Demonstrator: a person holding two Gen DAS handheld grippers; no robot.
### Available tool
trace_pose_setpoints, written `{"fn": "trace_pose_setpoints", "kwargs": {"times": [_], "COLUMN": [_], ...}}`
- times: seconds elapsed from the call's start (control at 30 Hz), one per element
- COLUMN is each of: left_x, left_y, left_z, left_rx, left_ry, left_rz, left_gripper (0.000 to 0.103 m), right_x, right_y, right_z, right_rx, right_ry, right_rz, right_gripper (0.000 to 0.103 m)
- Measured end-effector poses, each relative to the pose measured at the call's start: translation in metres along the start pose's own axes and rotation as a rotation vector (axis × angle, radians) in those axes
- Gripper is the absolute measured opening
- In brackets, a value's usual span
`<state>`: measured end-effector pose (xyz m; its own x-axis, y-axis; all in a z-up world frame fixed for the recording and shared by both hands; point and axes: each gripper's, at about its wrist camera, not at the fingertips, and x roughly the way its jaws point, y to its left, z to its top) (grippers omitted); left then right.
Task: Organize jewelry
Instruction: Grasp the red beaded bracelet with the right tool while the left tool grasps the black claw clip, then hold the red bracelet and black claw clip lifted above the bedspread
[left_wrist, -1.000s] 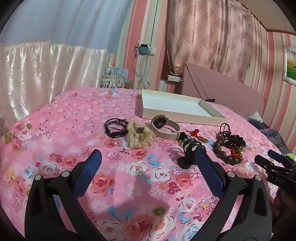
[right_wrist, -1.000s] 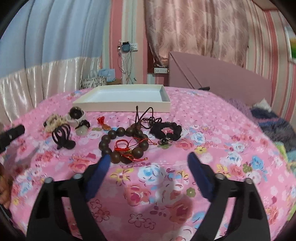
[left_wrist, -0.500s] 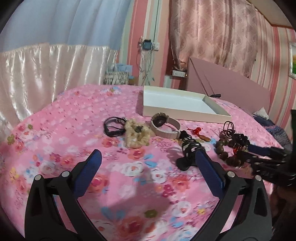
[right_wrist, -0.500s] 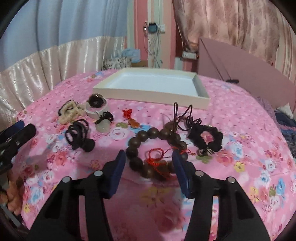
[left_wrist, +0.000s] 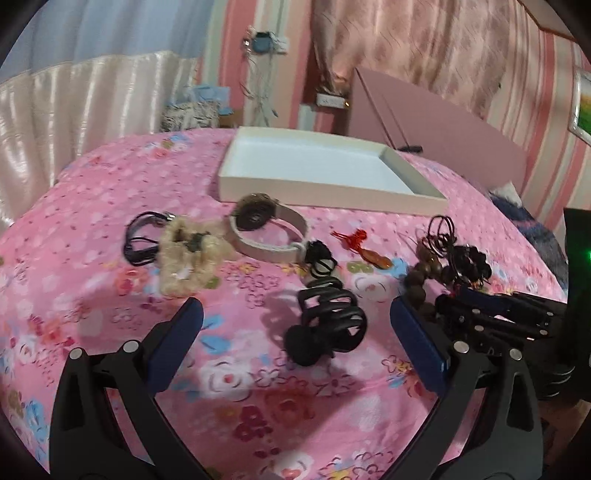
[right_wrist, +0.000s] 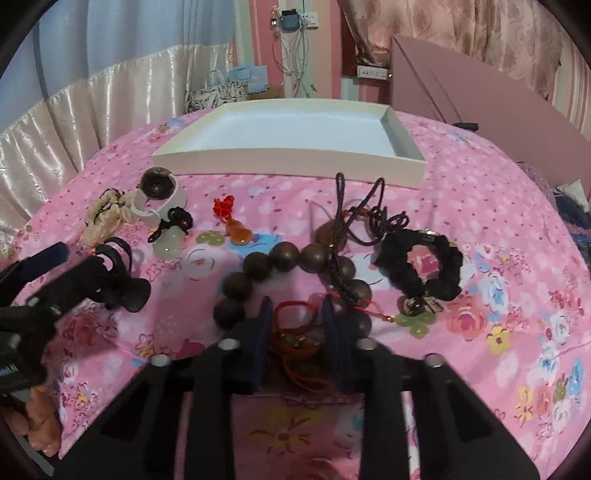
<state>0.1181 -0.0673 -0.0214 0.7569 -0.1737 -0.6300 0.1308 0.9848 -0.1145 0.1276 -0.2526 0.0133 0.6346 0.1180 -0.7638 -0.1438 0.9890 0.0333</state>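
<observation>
Right gripper (right_wrist: 295, 325) pinching red cord bracelet (right_wrist: 295, 334) inside wooden bead bracelet (right_wrist: 284, 258), near side of white tray (right_wrist: 295, 168). Left gripper (left_wrist: 295, 319) spread wide around black hair claw (left_wrist: 327, 321).

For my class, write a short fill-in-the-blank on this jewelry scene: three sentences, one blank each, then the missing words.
1. The white tray behind the jewelry holds ____ items.
2. The right gripper has its fingers narrowed around a ____ cord that lies within the wooden bead bracelet.
3. The left gripper is wide open, and the black ____ lies between its fingers.

Missing words: no; red; hair claw
</observation>
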Motion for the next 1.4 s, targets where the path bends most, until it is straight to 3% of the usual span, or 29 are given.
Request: {"fn": "trace_pose_setpoints", "kwargs": {"times": [0.17, 0.37, 0.47, 0.53, 0.63, 0.83, 0.97, 1.4], "left_x": [0.014, 0.023, 0.028, 0.032, 0.034, 0.023, 0.010, -0.030], "left_y": [-0.006, -0.009, -0.011, -0.011, -0.009, -0.008, -0.007, -0.023], "left_z": [0.000, 0.000, 0.000, 0.000, 0.000, -0.001, -0.001, -0.005], "left_rx": [0.024, 0.033, 0.045, 0.040, 0.026, 0.010, 0.012, 0.112], "left_ry": [0.059, 0.098, 0.124, 0.139, 0.147, 0.086, 0.029, -0.161], "left_rz": [-0.011, 0.014, 0.004, -0.020, -0.053, -0.039, -0.022, 0.039], "left_gripper": [0.100, 0.097, 0.074, 0.050, 0.034, 0.034, 0.034, 0.033], "right_x": [0.002, -0.003, -0.004, -0.005, -0.006, -0.023, -0.035, -0.047], "right_y": [-0.004, -0.001, -0.002, -0.003, -0.002, -0.006, -0.004, -0.002], "right_z": [0.001, 0.000, 0.000, 0.000, 0.001, -0.003, -0.005, -0.006], "right_rx": [0.018, 0.006, 0.008, 0.011, 0.009, 0.023, 0.020, 0.007], "right_ry": [0.004, -0.022, -0.032, -0.034, -0.038, -0.129, -0.190, -0.251], "right_rz": [0.035, 0.020, 0.021, 0.027, 0.039, 0.071, 0.047, -0.005], "right_gripper": [0.009, 0.009, 0.009, 0.009, 0.008, 0.008, 0.008, 0.009]}}
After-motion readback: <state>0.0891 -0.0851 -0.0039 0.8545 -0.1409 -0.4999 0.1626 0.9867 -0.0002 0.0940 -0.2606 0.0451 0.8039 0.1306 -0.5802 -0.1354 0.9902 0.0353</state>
